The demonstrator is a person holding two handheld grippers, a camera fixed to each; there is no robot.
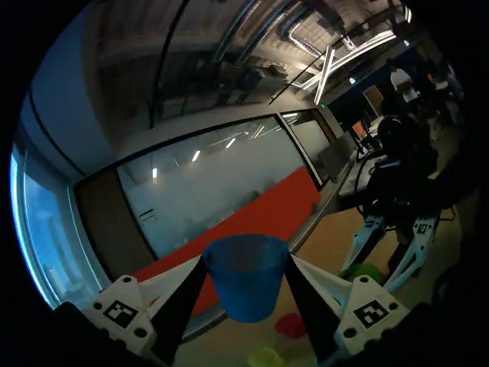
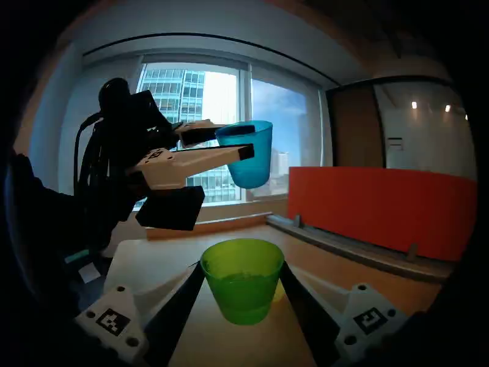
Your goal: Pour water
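L gripper (image 1: 246, 264) jaws are clamped on the blue cup (image 1: 246, 278), which is held up in the air. R gripper (image 2: 242, 272) jaws are clamped on the green cup (image 2: 243, 287), held low near the desk (image 2: 330, 260). Pour is judged not yet begun: both cups are upright, rims up, long axes approx. vertical. Blue cup is seen higher than and beyond the green cup, well apart. Next, blue rim prob. needs to be brought over green mouth, then tipped slowly.
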